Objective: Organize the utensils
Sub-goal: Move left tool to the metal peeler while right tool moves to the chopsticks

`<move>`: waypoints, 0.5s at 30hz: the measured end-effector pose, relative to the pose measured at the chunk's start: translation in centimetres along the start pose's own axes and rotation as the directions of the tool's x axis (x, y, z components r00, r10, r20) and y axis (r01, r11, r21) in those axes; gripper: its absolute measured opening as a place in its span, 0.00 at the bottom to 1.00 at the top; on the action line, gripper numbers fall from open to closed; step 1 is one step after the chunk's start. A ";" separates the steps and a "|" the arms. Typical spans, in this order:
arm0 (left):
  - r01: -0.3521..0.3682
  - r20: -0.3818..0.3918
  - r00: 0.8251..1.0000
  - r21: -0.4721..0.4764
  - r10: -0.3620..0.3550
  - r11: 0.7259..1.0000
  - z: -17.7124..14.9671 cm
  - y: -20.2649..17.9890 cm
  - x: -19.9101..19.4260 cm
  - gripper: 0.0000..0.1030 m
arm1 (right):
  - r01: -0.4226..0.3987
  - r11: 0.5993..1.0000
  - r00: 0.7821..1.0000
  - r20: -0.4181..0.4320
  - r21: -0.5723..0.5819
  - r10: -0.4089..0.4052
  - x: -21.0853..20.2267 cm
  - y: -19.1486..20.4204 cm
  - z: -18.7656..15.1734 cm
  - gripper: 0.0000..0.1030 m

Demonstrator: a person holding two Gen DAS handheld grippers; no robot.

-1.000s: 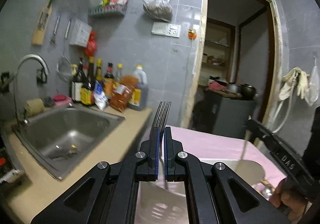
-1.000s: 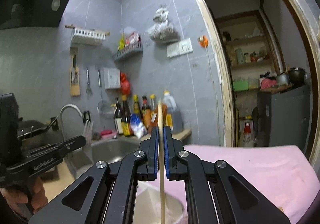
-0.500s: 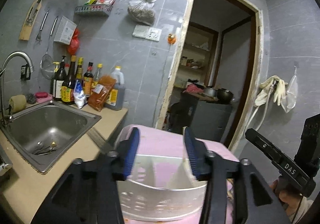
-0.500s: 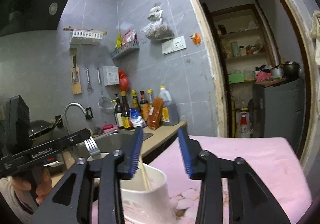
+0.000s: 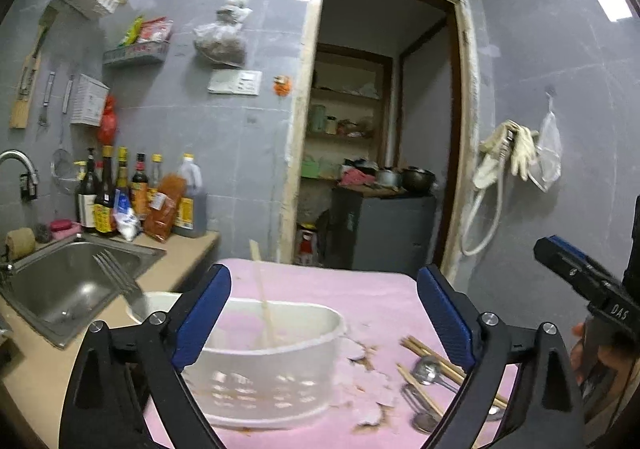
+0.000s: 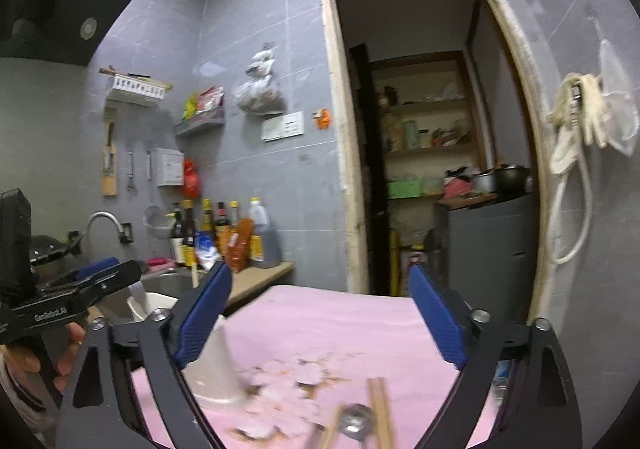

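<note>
A white slotted utensil holder (image 5: pixel 276 365) stands on the pink cloth (image 5: pixel 372 289). A metal fork (image 5: pixel 116 281) leans out of its left end and a wooden chopstick (image 5: pixel 262 297) stands in its middle. My left gripper (image 5: pixel 324 313) hangs just behind the holder, its jaws opening wide with nothing pressed between the blue pads. My right gripper (image 6: pixel 320 313) is also opening and grips nothing, with the holder (image 6: pixel 216 369) low on its left. Loose chopsticks (image 5: pixel 436 357) and spoons (image 5: pixel 426 371) lie on the cloth to the right, with chopsticks (image 6: pixel 380 409) and a spoon (image 6: pixel 356 421) under the right gripper.
A steel sink (image 5: pixel 68 285) is set in the counter on the left, with sauce bottles (image 5: pixel 136 197) lined up against the grey tiled wall. An open doorway (image 5: pixel 380 129) lies straight ahead. White torn patches (image 5: pixel 372 381) mark the cloth beside the holder. A hand (image 6: pixel 24 365) holds the left gripper.
Both grippers went from shut to wide open. The left one let go of the fork and the right one the chopstick, and both now stand in the holder. Both grippers drew back.
</note>
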State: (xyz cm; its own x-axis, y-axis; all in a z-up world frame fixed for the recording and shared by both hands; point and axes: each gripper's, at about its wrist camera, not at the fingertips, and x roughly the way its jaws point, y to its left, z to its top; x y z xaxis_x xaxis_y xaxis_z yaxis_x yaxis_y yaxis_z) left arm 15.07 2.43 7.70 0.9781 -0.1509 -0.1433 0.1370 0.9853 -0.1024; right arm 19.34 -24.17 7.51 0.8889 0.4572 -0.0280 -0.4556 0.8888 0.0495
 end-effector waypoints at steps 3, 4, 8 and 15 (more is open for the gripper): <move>0.033 -0.040 0.999 0.010 -0.033 0.999 -0.9 -1.5 0.6 0.90 | 0.040 0.999 0.999 -0.003 -0.025 -0.040 -1.8 -1.4 -0.5 1.00; 0.042 -0.057 0.998 0.013 -0.041 0.999 -1.2 -1.9 0.8 0.90 | 0.048 0.998 0.999 -0.010 -0.031 -0.049 -2.0 -1.6 -0.5 1.00; 0.078 -0.146 0.987 0.034 -0.072 0.996 -2.8 -3.6 2.2 0.90 | 0.076 0.996 0.995 -0.057 -0.055 -0.079 -2.9 -3.0 -1.6 1.00; 0.120 -0.331 0.938 0.037 -0.101 0.992 -6.4 -5.6 4.7 0.90 | 0.086 0.994 0.972 -0.216 -0.064 -0.097 -2.4 -5.0 -4.5 1.00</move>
State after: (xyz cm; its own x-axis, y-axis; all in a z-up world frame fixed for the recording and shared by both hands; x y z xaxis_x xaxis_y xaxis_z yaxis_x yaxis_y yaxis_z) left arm 17.90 -4.35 1.32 0.8521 -0.2676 -0.4498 0.2590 0.9624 -0.0819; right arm 19.29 -29.62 2.86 0.8978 0.3644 -0.2473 -0.3799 0.9249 -0.0167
